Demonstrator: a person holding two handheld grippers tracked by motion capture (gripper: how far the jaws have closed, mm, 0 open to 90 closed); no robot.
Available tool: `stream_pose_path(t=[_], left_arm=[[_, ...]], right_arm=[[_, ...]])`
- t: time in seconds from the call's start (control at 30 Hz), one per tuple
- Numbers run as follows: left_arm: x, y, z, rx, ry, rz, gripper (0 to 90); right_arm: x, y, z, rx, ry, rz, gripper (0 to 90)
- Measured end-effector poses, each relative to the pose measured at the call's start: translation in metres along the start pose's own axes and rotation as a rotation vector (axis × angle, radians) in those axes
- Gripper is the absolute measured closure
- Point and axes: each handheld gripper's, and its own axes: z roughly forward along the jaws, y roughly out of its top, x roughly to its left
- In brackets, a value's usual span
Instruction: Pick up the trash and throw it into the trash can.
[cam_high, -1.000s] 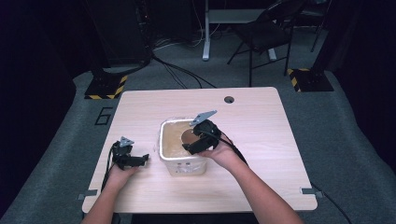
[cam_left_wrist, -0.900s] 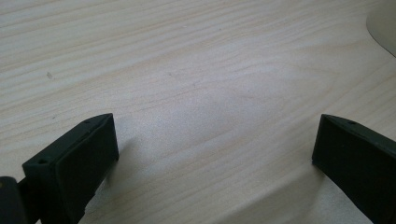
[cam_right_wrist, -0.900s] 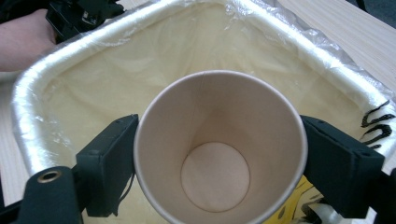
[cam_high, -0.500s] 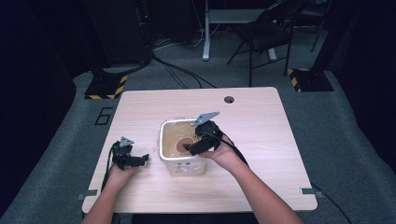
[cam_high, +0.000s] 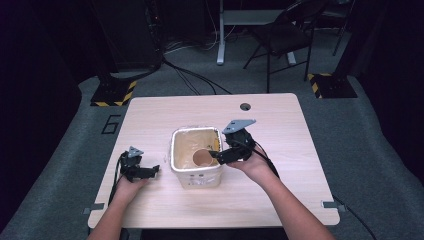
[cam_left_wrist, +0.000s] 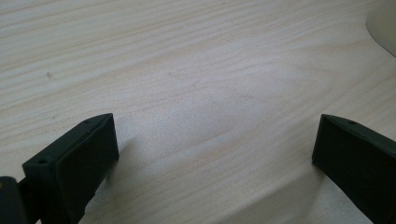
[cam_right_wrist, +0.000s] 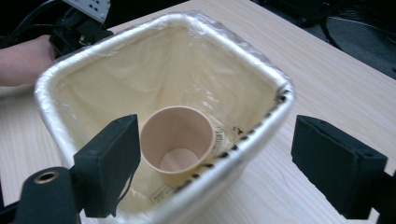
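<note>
Paper cup sits inside the lined bin, just below the right hand-held gripper, jaws wide; the left hand-held gripper rests wide on the surface.

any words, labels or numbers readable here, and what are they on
"6": a large dark numeral on the grey carpet left of the light wooden table.
White sticker with dark print on the tan paper cup inside the plastic-lined cream square bin: too small and blurred to read.
Nothing else legible.
</note>
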Motion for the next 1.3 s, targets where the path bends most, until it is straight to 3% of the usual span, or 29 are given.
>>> stream_pose_path(t=[0.43, 1.07, 1.3], left_arm=[[0.000, 0.000, 0.000, -0.001, -0.001, 0.001, 0.0], [0.000, 0.000, 0.000, -0.003, -0.002, 0.001, 0.0], [0.000, 0.000, 0.000, -0.003, -0.003, 0.001, 0.0]], right_arm=[[-0.018, -0.023, -0.016, -0.008, -0.052, 0.016, 19.7], [-0.031, -0.061, -0.020, 0.011, -0.124, 0.036, 20.7], [-0.037, -0.077, -0.022, 0.016, -0.139, 0.071, 21.0]])
